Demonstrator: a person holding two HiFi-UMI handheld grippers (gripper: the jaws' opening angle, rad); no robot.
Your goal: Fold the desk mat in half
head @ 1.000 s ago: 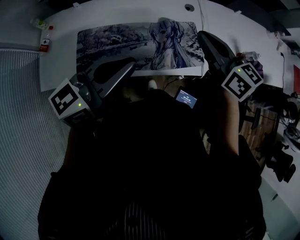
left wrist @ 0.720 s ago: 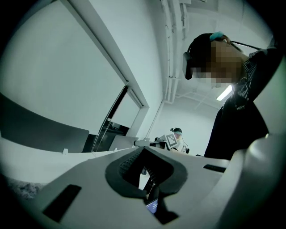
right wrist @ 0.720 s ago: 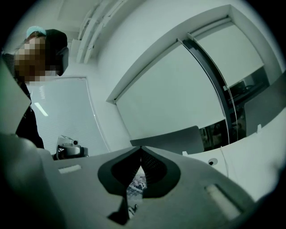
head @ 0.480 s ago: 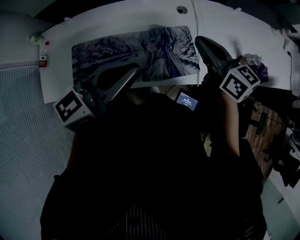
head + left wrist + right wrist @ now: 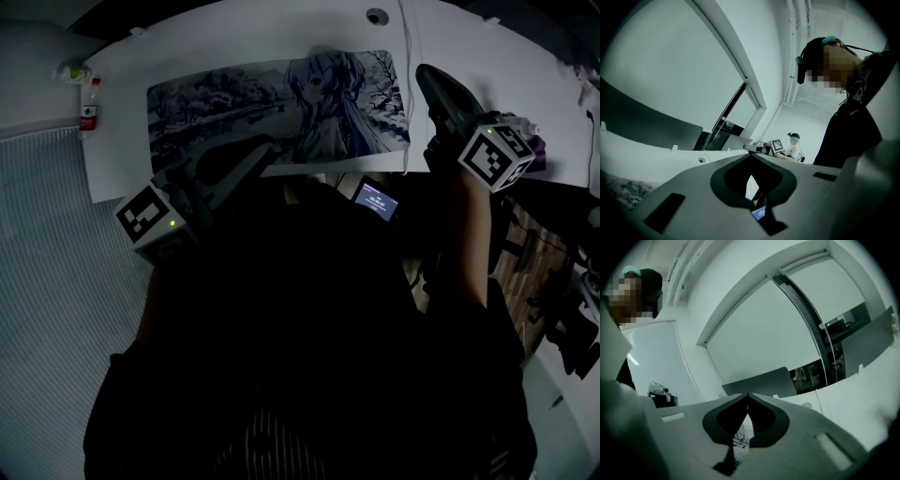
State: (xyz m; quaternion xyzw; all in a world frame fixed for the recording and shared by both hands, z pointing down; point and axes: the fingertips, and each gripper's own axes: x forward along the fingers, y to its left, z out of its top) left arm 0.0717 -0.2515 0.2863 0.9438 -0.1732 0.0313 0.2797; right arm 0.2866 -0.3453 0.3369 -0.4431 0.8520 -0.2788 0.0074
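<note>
Over the last second both grippers have been brought down toward the desk mat point(image 5: 234, 103), seen flat and unfolded at upper centre; folding is judged not begun. The left gripper point(image 5: 265, 148) is held at its near edge, the right gripper point(image 5: 427, 77) just beside its right edge, both with jaws together and empty.

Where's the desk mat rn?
Head view: desk mat lies flat on the white desk, left gripper at its near edge, right gripper off its right end.

No legible txt, small screen point(image 5: 376, 200) lines too blurry
</note>
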